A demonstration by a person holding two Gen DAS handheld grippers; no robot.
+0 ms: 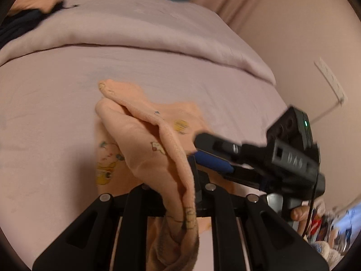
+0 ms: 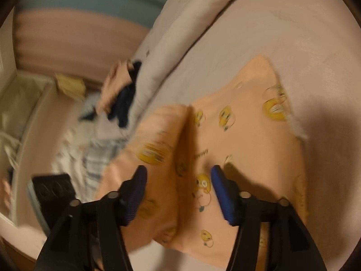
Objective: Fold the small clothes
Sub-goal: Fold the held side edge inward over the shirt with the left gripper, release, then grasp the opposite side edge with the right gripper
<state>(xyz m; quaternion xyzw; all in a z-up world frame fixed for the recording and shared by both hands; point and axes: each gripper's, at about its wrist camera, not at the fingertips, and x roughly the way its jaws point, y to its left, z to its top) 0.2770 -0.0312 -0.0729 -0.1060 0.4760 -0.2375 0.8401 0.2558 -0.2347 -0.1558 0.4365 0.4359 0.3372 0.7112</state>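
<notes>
Dim, warm indoor light tints both views pinkish. Fisheye bending curves the edges, with black vignette in the corners. The right wrist view is heavily motion-blurred at left; a dark shadow [image 2: 325, 135] falls at right.

Peach garment [image 2: 243, 135] with yellow cartoon prints lies on a pale pink sheet [image 1: 56, 113].
</notes>
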